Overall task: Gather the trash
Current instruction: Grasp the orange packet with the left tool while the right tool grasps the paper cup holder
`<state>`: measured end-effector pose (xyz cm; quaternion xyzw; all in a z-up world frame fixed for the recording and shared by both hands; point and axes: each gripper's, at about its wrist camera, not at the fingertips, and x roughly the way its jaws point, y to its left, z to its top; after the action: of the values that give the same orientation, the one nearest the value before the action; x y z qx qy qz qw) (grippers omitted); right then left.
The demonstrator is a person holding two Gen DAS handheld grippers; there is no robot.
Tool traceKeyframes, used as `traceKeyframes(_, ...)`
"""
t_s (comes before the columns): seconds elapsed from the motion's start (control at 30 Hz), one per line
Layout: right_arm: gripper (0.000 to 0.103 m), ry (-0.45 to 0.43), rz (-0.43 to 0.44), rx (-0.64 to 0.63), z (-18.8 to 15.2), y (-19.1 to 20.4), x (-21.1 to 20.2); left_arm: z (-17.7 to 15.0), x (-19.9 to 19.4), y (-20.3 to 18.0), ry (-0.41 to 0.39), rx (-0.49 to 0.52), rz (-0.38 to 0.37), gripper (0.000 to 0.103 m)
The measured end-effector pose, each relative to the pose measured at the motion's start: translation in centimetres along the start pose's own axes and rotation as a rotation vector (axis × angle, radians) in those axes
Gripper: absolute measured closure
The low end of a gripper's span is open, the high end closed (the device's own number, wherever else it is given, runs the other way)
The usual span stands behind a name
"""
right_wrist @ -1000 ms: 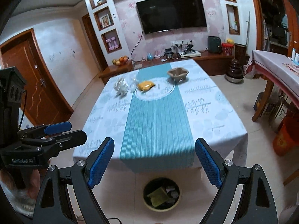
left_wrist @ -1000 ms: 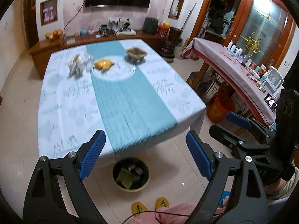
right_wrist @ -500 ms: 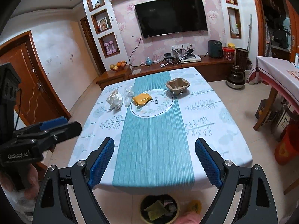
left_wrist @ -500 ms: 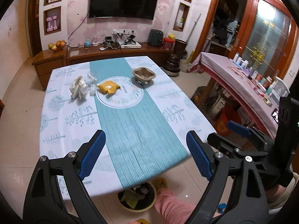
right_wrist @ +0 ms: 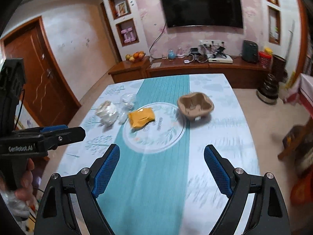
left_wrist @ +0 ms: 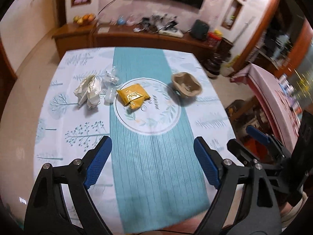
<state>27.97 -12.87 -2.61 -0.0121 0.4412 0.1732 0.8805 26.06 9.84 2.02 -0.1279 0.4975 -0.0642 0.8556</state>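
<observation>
Left hand-held gripper (left_wrist: 152, 164): jaws spread wide, empty, over the near part of the counter (left_wrist: 207, 105). Right hand-held gripper (right_wrist: 161, 171): also spread wide, holding nothing.

Trash in mid-frame: yellow packet (left_wrist: 133, 96) on the cloth's round print; crumpled white wrapper (left_wrist: 89, 91) and clear plastic piece (left_wrist: 110, 84) to its left; brown pulp tray (left_wrist: 186, 85) to its right.

TV (right_wrist: 201, 7) on the far wall above a wooden sideboard (right_wrist: 195, 68). Only the right wrist view shows the wooden door (right_wrist: 37, 72), frame left.
</observation>
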Motion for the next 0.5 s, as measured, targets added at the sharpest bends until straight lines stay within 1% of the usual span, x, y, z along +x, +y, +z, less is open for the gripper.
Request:
traceKeyframes(0.07,0.014,0.015,0.0,-0.022,2.2,-1.8,3.1,2.0,3.0,0.2,0.025,-0.048,0.015,0.021)
traceKeyframes(0.17,0.015,0.05,-0.004,-0.045,5.2,-4.2,8.0,4.5,6.8,0.4,0.058,-0.068,0.029,0.021)
traceKeyframes(0.27,0.018,0.082,-0.006,-0.09,7.5,-5.9,12.6,6.9,10.8,0.3,0.094,-0.032,0.057,0.021)
traceKeyframes(0.37,0.024,0.119,-0.01,-0.146,8.8,-6.6,17.3,8.6,14.3,0.3,0.133,0.024,0.101,0.021)
traceKeyframes(0.43,0.029,0.145,-0.01,-0.168,9.3,-6.7,20.1,9.5,16.2,0.4,0.153,0.055,0.131,0.021)
traceKeyframes(0.47,0.03,0.156,-0.009,-0.176,9.5,-6.7,21.5,9.6,16.9,0.5,0.16,0.063,0.136,0.021)
traceKeyframes(0.5,0.034,0.167,-0.009,-0.183,9.5,-6.7,22.7,10.0,17.9,0.6,0.176,0.076,0.139,0.021)
